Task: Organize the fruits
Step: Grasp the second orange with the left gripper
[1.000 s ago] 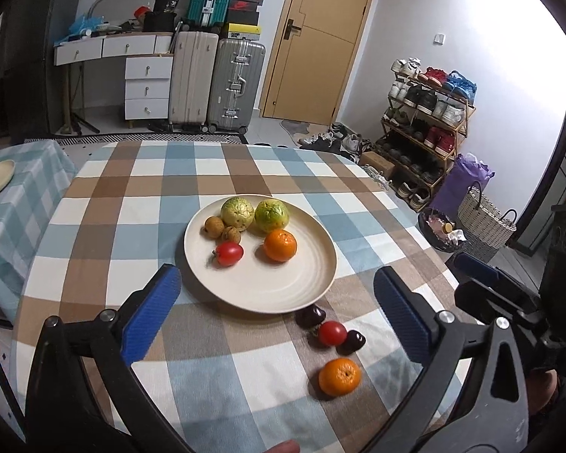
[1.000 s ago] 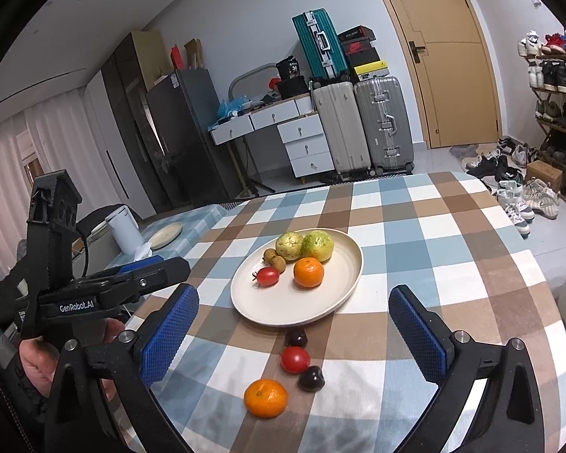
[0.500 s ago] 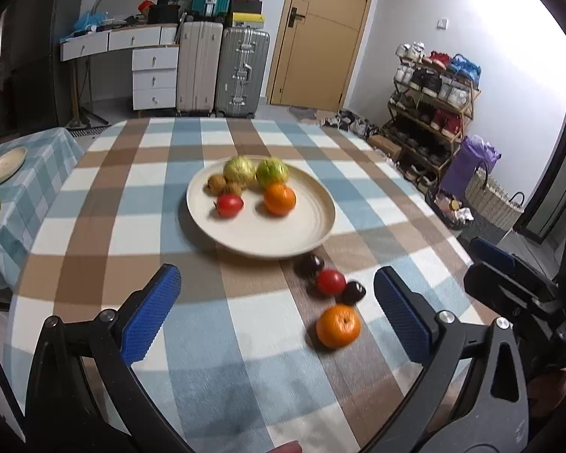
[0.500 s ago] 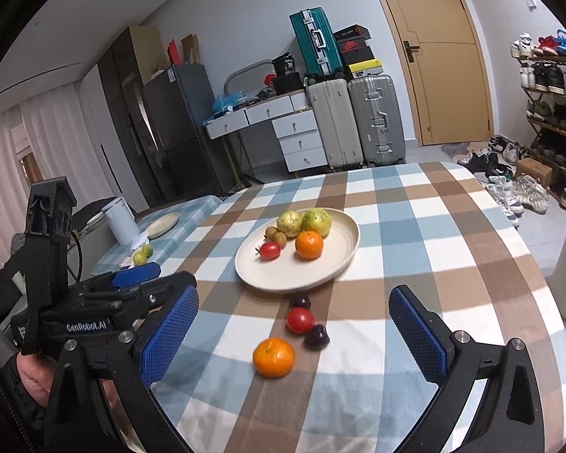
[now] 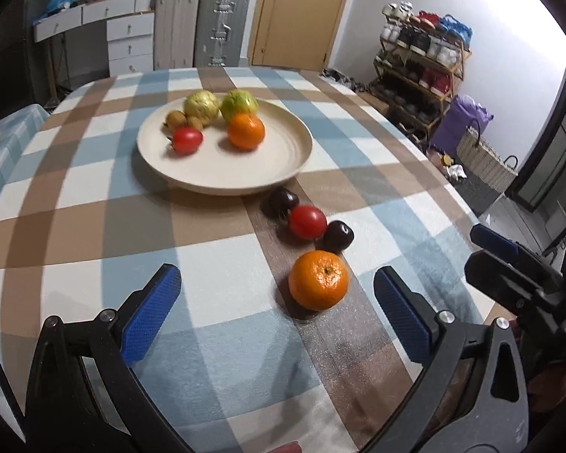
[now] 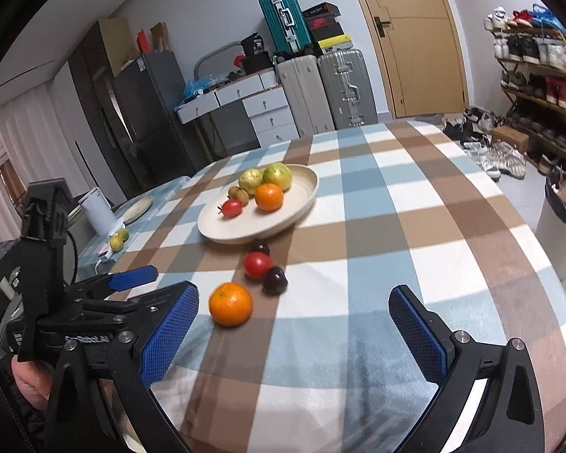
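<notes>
A cream plate (image 5: 222, 173) (image 6: 283, 219) on the checked tablecloth carries an orange, a red tomato, two green fruits and small brown fruits. In front of it, off the plate, lie a loose orange (image 5: 318, 280) (image 6: 230, 304), a red tomato (image 5: 307, 221) (image 6: 257, 264) and two dark plums (image 5: 338, 236) (image 6: 275, 280). My left gripper (image 5: 277, 313) is open just short of the loose orange, which sits between its blue pads. My right gripper (image 6: 294, 328) is open too, empty, with the orange ahead to its left.
The round table's edge falls away on the right toward a wicker basket (image 5: 485, 160) and shoe rack (image 5: 422, 71). A lower side table (image 6: 132, 222) at the left holds a small plate, a white kettle and green fruit. Suitcases and drawers stand at the back wall.
Both grippers have dropped lower and moved forward toward the loose fruits; the orange now appears much nearer the left gripper's pads. Both stay open.
</notes>
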